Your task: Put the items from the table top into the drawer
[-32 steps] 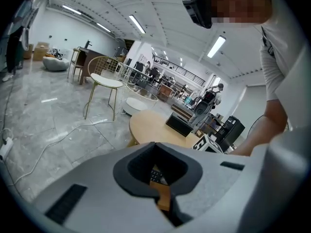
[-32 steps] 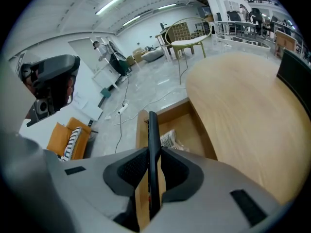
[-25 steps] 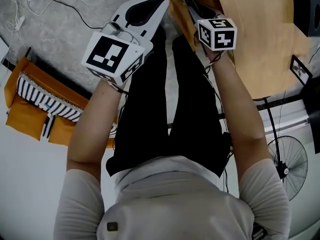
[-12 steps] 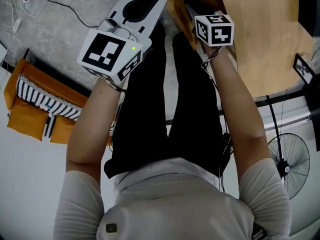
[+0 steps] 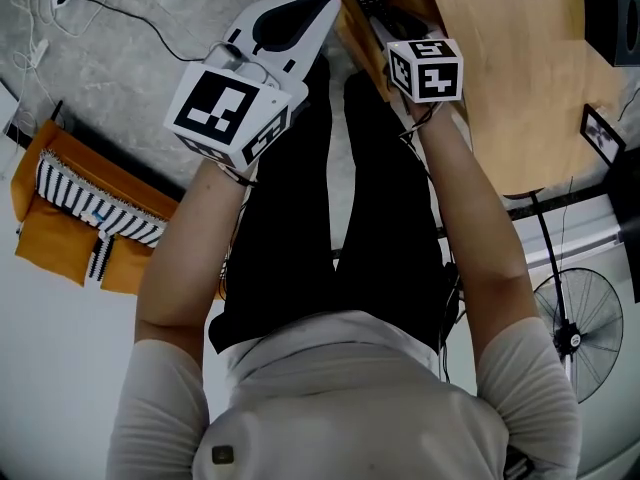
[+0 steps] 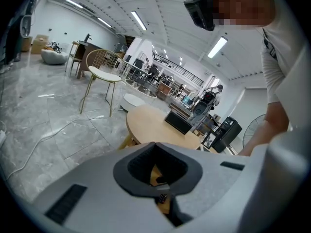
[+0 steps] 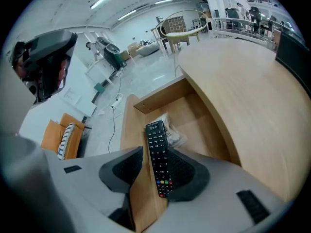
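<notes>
One remote [image 7: 158,159] between right gripper [image 7: 156,152] jaws, just opening; left gripper [image 6: 155,148] jaws closed, empty.

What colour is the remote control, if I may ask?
Black remote control, with small coloured buttons; clearest in the right gripper view.

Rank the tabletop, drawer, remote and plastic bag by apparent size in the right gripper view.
1. Tabletop
2. Drawer, only partly in view
3. Remote, enlarged by its nearness to the camera
4. Plastic bag, partly behind the remote
</notes>
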`<move>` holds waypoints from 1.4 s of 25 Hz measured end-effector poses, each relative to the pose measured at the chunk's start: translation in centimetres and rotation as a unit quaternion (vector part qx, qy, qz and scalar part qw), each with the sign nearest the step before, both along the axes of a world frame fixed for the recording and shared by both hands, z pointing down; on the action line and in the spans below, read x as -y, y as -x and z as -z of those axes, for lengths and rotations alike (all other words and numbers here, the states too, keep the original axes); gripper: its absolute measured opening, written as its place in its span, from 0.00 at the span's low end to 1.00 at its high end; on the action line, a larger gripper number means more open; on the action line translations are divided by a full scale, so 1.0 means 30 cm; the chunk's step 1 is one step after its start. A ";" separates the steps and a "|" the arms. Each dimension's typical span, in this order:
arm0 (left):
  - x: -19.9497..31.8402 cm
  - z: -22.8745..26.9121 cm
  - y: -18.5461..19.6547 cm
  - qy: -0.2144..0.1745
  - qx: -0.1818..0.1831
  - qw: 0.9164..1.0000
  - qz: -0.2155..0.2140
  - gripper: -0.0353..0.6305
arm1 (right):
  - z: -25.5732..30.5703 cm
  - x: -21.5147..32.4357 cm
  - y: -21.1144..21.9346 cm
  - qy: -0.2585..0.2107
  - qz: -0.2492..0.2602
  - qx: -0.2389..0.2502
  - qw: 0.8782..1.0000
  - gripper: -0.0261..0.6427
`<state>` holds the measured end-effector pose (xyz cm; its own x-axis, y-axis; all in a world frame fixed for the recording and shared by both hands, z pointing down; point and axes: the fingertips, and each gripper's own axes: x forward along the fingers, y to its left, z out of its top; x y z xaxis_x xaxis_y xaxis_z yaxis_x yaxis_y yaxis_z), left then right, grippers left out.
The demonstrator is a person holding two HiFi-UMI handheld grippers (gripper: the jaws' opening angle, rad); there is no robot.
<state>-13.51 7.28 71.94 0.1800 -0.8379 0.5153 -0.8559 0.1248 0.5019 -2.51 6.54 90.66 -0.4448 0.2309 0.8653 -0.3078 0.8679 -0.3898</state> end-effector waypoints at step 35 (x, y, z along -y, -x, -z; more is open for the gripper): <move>0.049 1.499 -0.387 -0.171 0.158 0.969 -0.080 0.07 | 2.041 0.241 -0.179 -0.207 0.012 0.356 0.911 0.10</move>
